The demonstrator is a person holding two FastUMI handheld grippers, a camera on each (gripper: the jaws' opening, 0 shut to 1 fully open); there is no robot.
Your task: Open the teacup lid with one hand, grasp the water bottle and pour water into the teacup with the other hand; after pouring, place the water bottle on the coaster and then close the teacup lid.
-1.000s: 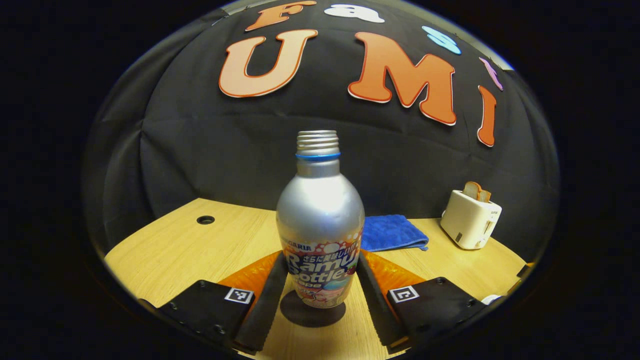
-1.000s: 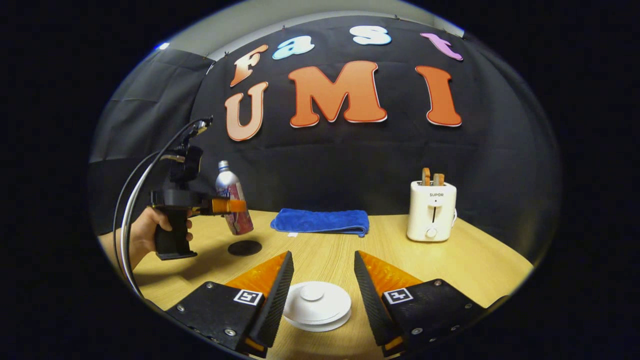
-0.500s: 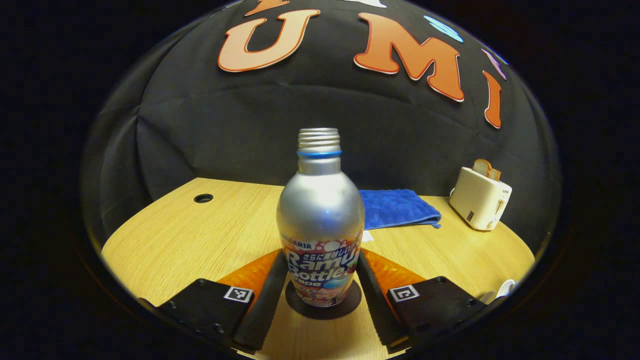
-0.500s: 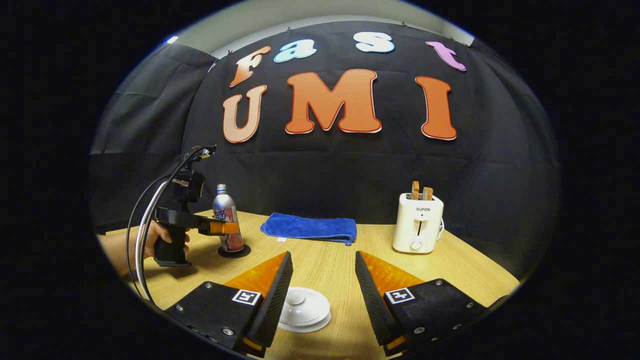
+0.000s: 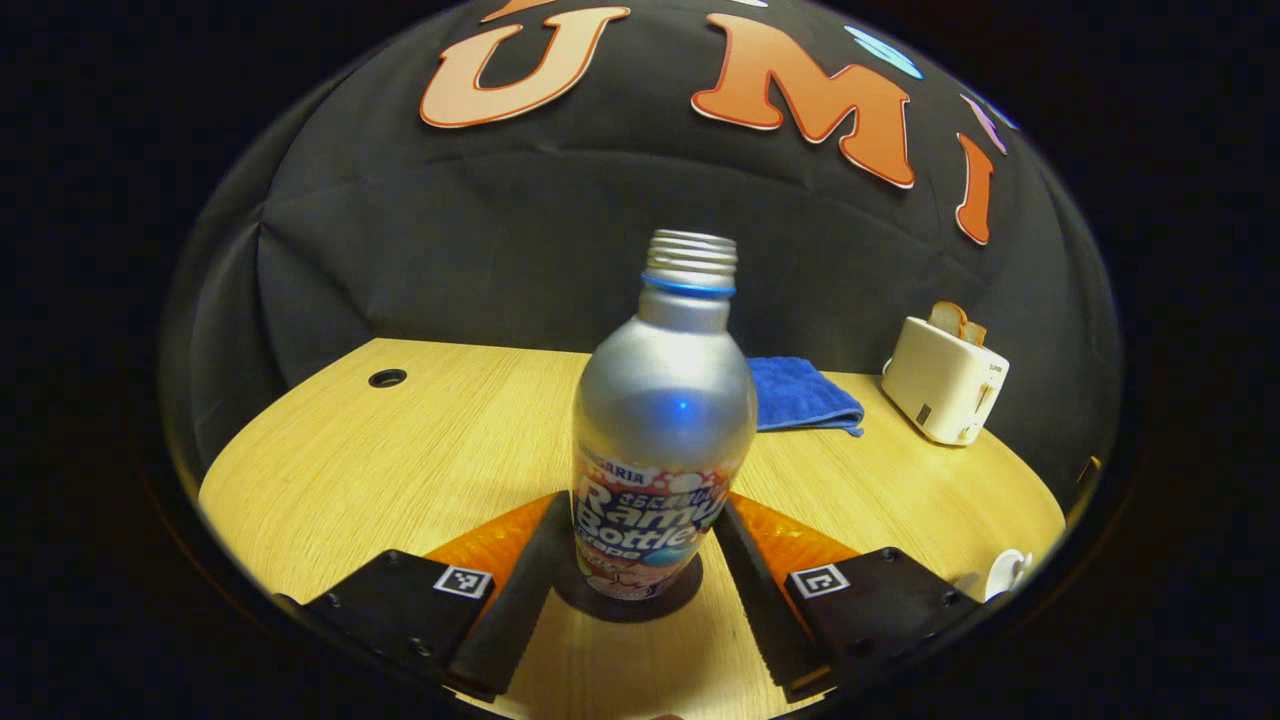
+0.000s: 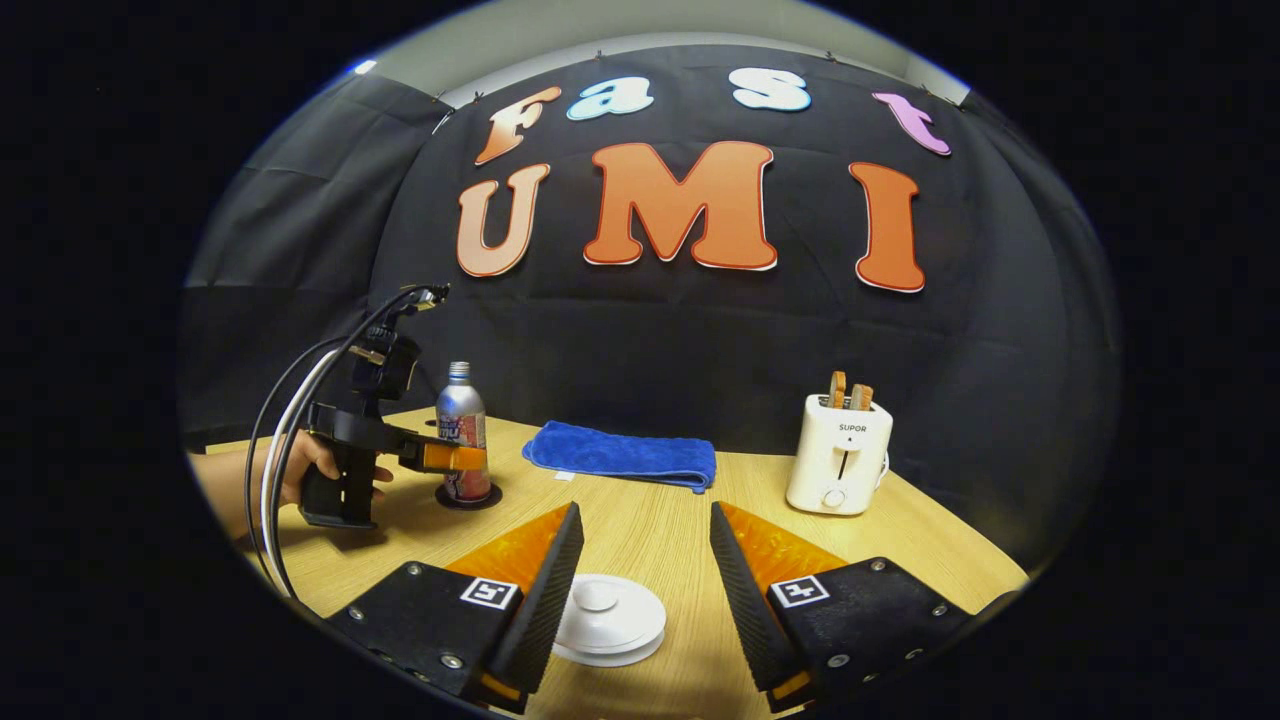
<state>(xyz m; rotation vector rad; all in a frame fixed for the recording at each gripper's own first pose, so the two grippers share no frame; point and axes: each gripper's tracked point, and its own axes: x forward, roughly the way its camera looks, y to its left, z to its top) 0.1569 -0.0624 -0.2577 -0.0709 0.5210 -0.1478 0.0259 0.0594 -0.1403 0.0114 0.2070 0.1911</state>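
The silver water bottle (image 5: 665, 400), uncapped, stands on the round black coaster (image 5: 628, 603) in the left gripper view. My left gripper (image 5: 642, 500) flanks its lower body, jaws slightly parted and close against its sides. In the right gripper view the bottle (image 6: 460, 440) stands upright on the coaster (image 6: 468, 497), with the left gripper (image 6: 455, 457) and a hand (image 6: 300, 470) beside it. The white teacup lid (image 6: 608, 620) lies on the table below my open right gripper (image 6: 643, 515), untouched. A white rim, likely the teacup (image 5: 1003, 573), peeks at the far right edge.
A folded blue cloth (image 6: 622, 455) lies at the back of the wooden table (image 6: 900, 540). A white toaster (image 6: 838, 465) with bread stands at the back right. A cable hole (image 5: 387, 378) sits in the table's far left corner.
The bottle came down from a tilted hold above the table onto the coaster. My left fingers have spread a little. The right gripper has stayed open over the lid.
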